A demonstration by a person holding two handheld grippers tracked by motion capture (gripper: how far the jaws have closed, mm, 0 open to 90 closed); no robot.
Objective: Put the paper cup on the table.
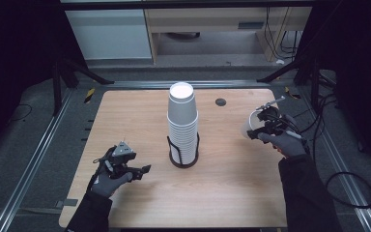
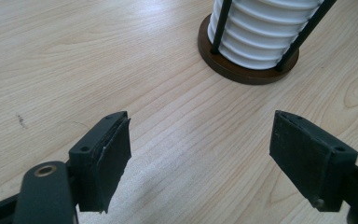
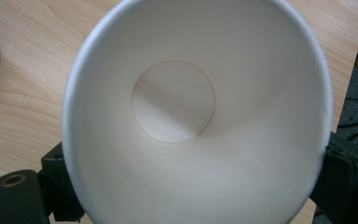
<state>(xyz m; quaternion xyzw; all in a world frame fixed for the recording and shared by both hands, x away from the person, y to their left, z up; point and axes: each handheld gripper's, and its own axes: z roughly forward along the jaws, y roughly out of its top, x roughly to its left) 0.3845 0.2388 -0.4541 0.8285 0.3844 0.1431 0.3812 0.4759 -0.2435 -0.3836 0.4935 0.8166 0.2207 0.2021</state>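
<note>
At table's right, right tool (image 1: 257,129) clamps paper cup (image 3: 196,112), mouth camera-facing; left tool (image 2: 200,158) wide open, empty.

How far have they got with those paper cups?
One white paper cup is off the stack and clamped in the right gripper, held above the wooden table at its right side. The left gripper waits open and empty. The tall stack of white cups in the black wire holder remains.
</note>
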